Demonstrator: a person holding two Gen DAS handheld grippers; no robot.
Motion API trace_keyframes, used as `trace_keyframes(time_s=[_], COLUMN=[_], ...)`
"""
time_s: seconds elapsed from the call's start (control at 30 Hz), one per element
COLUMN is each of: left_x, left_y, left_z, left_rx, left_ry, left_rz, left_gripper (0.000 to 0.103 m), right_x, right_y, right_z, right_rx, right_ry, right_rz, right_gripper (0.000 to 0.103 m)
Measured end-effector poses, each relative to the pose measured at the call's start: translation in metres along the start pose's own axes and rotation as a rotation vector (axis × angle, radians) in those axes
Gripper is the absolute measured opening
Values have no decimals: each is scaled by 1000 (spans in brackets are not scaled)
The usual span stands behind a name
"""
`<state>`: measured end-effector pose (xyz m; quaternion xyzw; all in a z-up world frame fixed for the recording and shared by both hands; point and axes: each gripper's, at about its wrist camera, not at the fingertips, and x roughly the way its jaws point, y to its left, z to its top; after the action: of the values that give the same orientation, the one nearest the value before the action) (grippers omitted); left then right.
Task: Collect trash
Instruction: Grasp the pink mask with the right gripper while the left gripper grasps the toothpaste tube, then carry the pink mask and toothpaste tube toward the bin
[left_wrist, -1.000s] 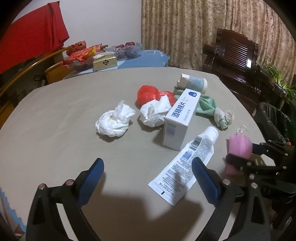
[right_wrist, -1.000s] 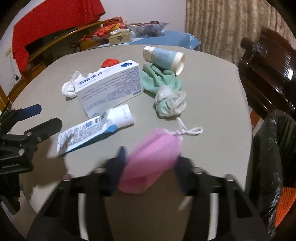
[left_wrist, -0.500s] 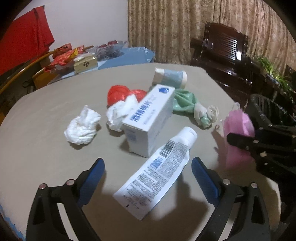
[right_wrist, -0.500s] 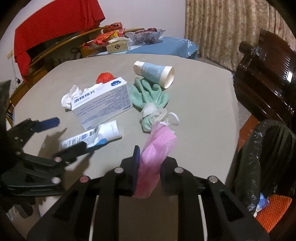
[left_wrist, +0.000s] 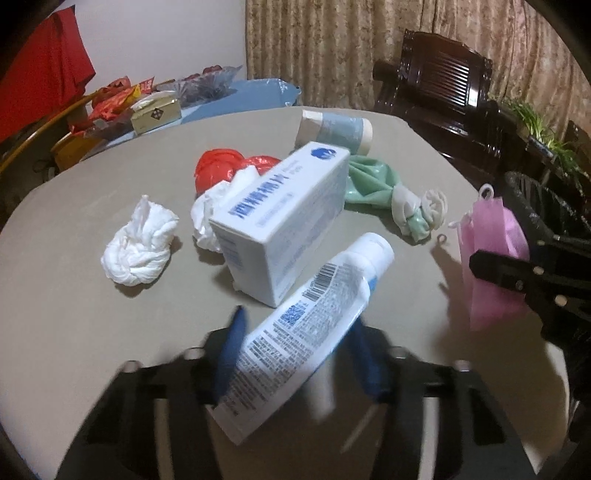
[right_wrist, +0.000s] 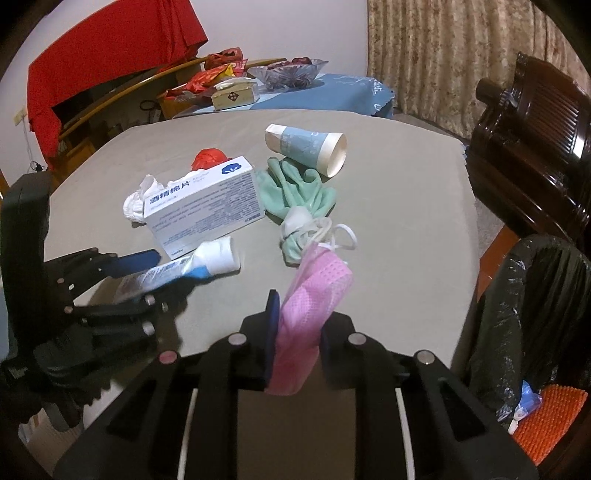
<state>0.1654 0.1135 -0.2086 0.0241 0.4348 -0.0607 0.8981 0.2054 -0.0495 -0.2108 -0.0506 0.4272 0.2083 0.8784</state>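
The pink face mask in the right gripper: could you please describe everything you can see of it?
The pink face mask is a soft, pleated, fabric-like piece, folded and crumpled lengthwise. It is pinched between the jaws of the right gripper, its upper part sticking up and forward, a short end hanging below the jaws. A white ear loop shows at its top in the left wrist view. It looks lifted above the grey table, near the green glove, with the black-lined bin to its right.
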Motion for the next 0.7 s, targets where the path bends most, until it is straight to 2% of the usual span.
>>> trace_keyframes(time_s=[0.03, 0.23, 0.43, 0.53, 0.6, 0.7], left_x=[0, -7, -5, 7, 7, 3], left_y=[4, 16, 8, 9, 8, 4], left_z=[2, 10, 10, 11, 14, 17], left_rx=[-18, -94, -120, -151, -144, -128], left_ry=[1, 10, 46, 92, 81, 56], left_rz=[-15, -85, -107, -114, -114, -120], left_gripper=[31, 8, 7, 14, 14, 3], right_x=[0, -2, -3, -3, -4, -9], right_y=[0, 1, 3, 1, 1, -2], right_z=[0, 1, 0, -1, -1, -1], right_rx=[1, -3, -4, 2, 4, 7], right_ry=[-1, -5, 0, 7, 5, -1], right_rz=[0, 1, -2, -4, -8, -9], right_gripper=[19, 19, 19, 19, 19, 19])
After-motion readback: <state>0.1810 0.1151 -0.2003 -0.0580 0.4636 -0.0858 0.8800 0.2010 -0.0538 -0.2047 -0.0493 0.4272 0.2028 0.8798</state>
